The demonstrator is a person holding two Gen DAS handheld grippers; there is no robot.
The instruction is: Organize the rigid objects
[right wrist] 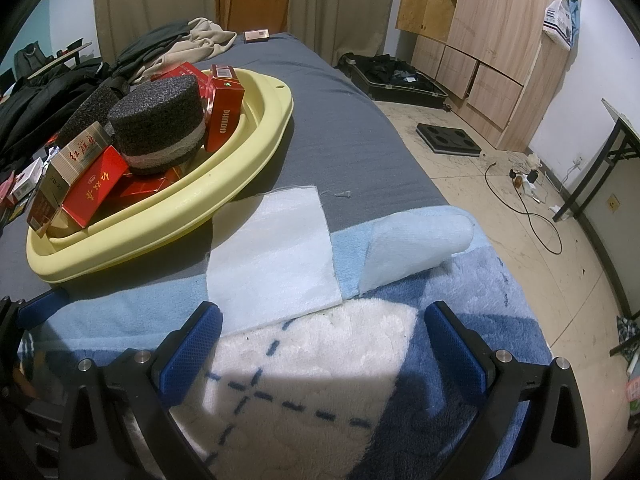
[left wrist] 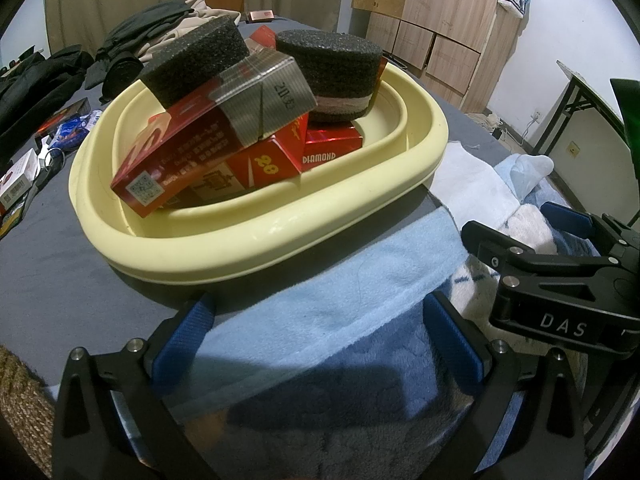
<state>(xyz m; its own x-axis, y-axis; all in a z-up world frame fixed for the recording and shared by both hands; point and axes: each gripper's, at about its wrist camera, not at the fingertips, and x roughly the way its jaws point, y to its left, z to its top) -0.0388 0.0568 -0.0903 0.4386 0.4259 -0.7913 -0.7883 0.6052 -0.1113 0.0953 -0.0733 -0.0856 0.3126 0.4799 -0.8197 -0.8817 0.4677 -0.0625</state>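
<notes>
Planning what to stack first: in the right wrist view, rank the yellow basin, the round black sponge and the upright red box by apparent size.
1. yellow basin
2. round black sponge
3. upright red box, though it sits farther back, so its rank is unsure.

A grey bed (right wrist: 340, 128) fills the frame's middle. On it lie a yellow basin (right wrist: 256, 128) at left, towels (right wrist: 460, 300) along the bottom, and a white cloth (right wrist: 272, 256) touching the basin. Clothes (right wrist: 152, 48) and small boxes (left wrist: 20, 184) sit at upper left.

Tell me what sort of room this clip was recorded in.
Most likely a bedroom: the yellow basin of boxes sits on a bed with a grey sheet, a wooden wardrobe stands against the wall, and an open suitcase lies on the floor.
</notes>
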